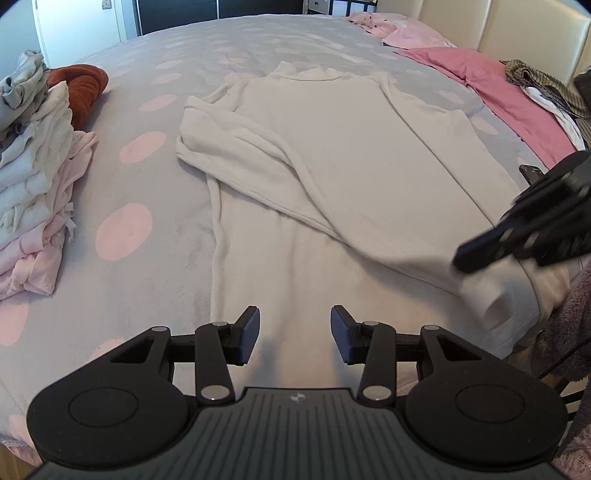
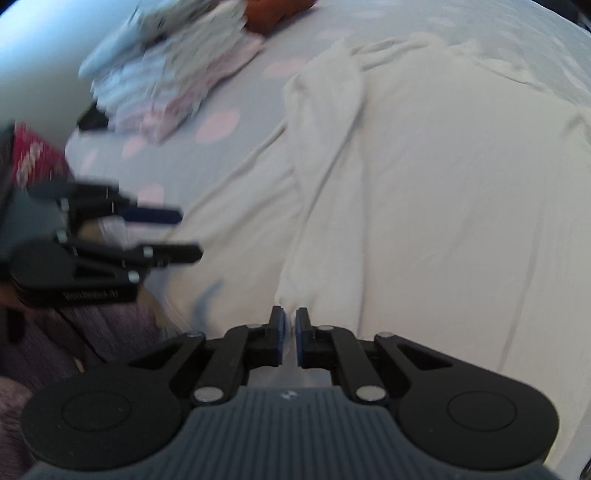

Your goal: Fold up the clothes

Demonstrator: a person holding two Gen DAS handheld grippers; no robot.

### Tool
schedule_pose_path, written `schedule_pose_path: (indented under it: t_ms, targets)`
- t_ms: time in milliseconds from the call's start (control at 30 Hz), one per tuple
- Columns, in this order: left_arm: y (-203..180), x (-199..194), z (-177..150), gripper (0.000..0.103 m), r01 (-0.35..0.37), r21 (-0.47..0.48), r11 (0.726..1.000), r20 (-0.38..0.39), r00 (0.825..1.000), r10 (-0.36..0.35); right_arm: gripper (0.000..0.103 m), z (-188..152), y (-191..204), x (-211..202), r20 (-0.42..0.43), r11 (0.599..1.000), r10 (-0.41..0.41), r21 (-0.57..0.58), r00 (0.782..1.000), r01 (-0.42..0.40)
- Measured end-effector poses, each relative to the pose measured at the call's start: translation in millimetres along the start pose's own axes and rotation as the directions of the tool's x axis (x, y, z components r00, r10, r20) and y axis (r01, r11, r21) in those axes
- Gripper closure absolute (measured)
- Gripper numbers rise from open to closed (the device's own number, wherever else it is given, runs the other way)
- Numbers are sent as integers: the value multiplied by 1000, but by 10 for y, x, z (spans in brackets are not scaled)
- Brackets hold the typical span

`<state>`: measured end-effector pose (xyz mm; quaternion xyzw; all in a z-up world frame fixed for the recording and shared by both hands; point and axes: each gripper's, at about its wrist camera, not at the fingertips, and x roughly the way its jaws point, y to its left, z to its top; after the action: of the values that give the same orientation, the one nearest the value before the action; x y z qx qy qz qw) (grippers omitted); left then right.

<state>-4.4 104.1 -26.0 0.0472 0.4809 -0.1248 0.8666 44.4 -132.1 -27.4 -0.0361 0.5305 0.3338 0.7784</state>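
A white long-sleeved top (image 1: 332, 155) lies flat on the grey bed cover with pink dots (image 1: 147, 206), neck at the far end and one sleeve folded across its body. My left gripper (image 1: 295, 325) hovers open over the near hem with nothing between its pads. At the right edge, my right gripper (image 1: 476, 254) pinches a bunched piece of the top's near corner. In the right wrist view, the right gripper (image 2: 290, 332) is shut on a ridge of the white top (image 2: 424, 184), and the left gripper (image 2: 184, 232) shows blurred at the left, jaws apart.
A stack of folded clothes (image 1: 33, 184) stands at the bed's left side, with a rust-coloured cloth (image 1: 85, 88) behind it. Pink pillows (image 1: 498, 85) and striped garments (image 1: 546, 88) lie along the headboard (image 1: 517, 29) on the right. A person's fluffy purple garment (image 1: 569, 325) is near the front right.
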Motion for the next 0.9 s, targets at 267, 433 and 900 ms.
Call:
schedule_pose_path:
  t_ms: [267,433,900]
  targets:
    - [-92,58,29,63,5,11,1000,-17,1000,-5,97,-226,-882,-529,90,939,-163,319,983,127]
    - [-130,132,69,63,10,15,1000,-43,999,-9,101,-444,-1221,-664,72,885,-247,424,966,195]
    - [442,518,877,63,-98,146,984,128,989,80,79,-377,-1008,-611,95,942,-222,278,970,188]
